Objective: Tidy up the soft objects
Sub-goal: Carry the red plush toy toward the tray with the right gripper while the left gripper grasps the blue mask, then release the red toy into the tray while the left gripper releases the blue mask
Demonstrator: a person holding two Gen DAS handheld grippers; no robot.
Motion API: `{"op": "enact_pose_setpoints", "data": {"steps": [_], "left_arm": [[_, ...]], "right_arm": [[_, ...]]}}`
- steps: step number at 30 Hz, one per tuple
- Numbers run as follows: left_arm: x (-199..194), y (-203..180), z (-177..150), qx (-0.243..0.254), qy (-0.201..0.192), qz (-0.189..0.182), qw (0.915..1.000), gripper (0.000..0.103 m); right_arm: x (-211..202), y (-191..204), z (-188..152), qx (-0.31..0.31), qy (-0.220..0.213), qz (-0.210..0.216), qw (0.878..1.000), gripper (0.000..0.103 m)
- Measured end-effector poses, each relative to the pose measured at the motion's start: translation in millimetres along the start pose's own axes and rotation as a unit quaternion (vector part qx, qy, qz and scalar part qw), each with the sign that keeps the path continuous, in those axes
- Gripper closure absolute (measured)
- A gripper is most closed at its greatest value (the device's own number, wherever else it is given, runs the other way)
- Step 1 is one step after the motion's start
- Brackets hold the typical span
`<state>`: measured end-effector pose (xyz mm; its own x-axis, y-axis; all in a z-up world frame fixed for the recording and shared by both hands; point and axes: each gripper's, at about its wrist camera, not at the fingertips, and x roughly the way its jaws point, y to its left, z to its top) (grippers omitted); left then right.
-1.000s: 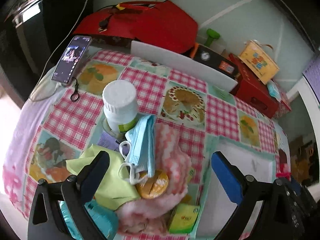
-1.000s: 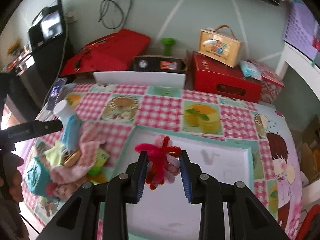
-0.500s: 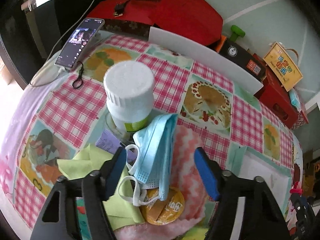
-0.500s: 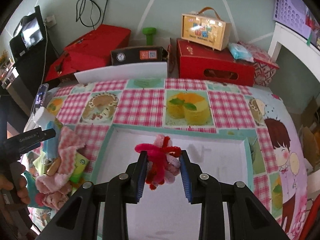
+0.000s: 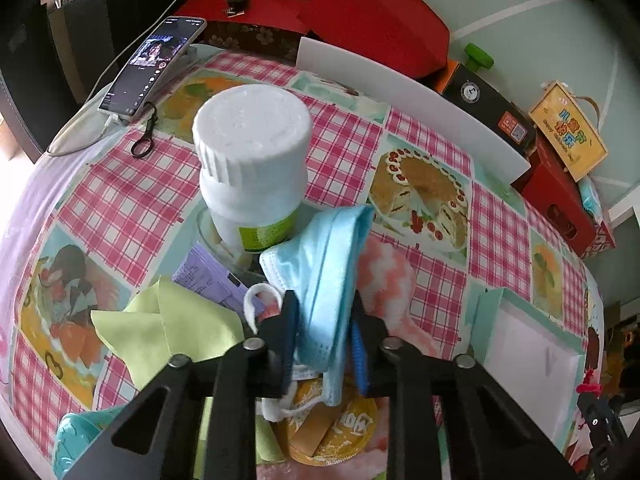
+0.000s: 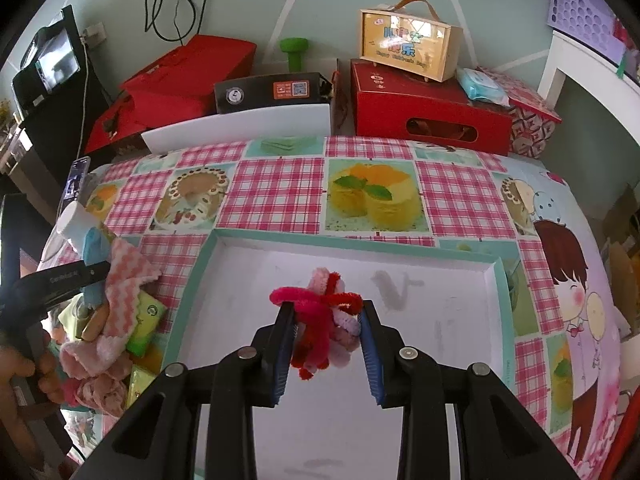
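Note:
My left gripper (image 5: 324,312) is shut on a folded light-blue face mask (image 5: 328,264) in the pile at the table's left. The mask leans against a white pill bottle (image 5: 252,160). A pink-and-white zigzag cloth (image 5: 384,276) and a yellow-green cloth (image 5: 168,328) lie beside it. My right gripper (image 6: 326,320) is shut on a bundle of red and pink fuzzy pipe cleaners (image 6: 324,320), held above the white tray (image 6: 400,400) with a teal rim. The pile also shows in the right wrist view (image 6: 108,300), left of the tray.
A phone (image 5: 154,64) on a cable lies at the far left of the checked tablecloth. A gold round tin (image 5: 336,428) and green packets (image 6: 146,320) sit in the pile. Red boxes (image 6: 428,116), a white board (image 6: 240,128) and a yellow case (image 6: 408,44) stand behind the table.
My left gripper moved forward over the pile and closed on the blue face mask. My right gripper kept its hold on the pipe cleaners and shifted further over the tray.

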<state>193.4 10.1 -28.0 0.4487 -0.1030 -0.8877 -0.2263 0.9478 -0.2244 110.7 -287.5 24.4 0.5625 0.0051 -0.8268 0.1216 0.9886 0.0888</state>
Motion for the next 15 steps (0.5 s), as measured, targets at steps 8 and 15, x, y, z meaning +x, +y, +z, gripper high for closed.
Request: {"op": "enact_pose_setpoints", "data": {"steps": [8,15], "left_arm": [[-8.6,6.5,2.4,-0.005,-0.022,0.005,0.9997,0.092],[-29.1,5.5,2.9,-0.001,-0.053,0.006,0.9986,0.094]], "right_arm": [[0.1,-2.7,-0.8,0.002,0.001,0.009,1.0,0.069],[-2.9,-10.8,-1.2,0.017,-0.004,0.011,1.0,0.069]]}}
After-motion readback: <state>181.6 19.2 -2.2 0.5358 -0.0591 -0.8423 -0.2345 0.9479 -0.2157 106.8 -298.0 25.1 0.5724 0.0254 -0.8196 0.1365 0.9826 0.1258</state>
